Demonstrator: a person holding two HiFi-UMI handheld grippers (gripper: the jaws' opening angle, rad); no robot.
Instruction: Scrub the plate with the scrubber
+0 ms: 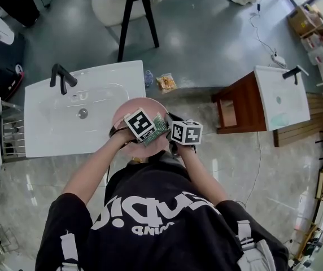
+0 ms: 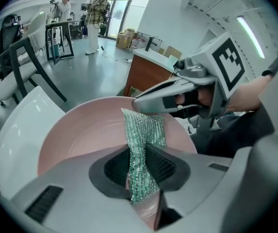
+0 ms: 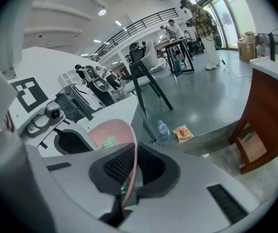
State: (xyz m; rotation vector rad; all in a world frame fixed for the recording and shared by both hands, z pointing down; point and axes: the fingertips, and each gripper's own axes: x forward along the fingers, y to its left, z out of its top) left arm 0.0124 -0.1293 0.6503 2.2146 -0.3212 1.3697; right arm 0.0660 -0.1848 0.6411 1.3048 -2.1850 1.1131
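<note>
1. The left tool (image 2: 140,165) is shut narrowly on the scrubber (image 2: 144,130), a strip of green sparkly mesh. The strip is pinched between the two dark pads and stands up ahead of them.
2. The plate (image 2: 80,130), pink and round, lies directly ahead of the left tool's jaws, its hollow face turned toward them. The free upper part of the scrubber lies against that face, toward its right side.
3. The right tool (image 3: 131,171) is closed on the plate's rim. The thin pink edge runs edge-on between its ribbed pads, and the rest of the plate rises ahead and to the left of them.
4. Seen from the left tool, the right tool's grey fingers sit at the plate's far right rim, just beside the scrubber's upper end.
5. From the head view, both tools meet over the plate, marker cubes side by side. The plate is held above the right edge of a white washbasin (image 1: 48,114), whose black tap (image 1: 62,78) is beyond and to the left of the left tool.
6. Beyond the right tool, on the grey floor, lie a small water bottle (image 3: 163,129) and a snack packet (image 3: 182,133). A brown wooden cabinet (image 3: 268,115) stands to its right.
</note>
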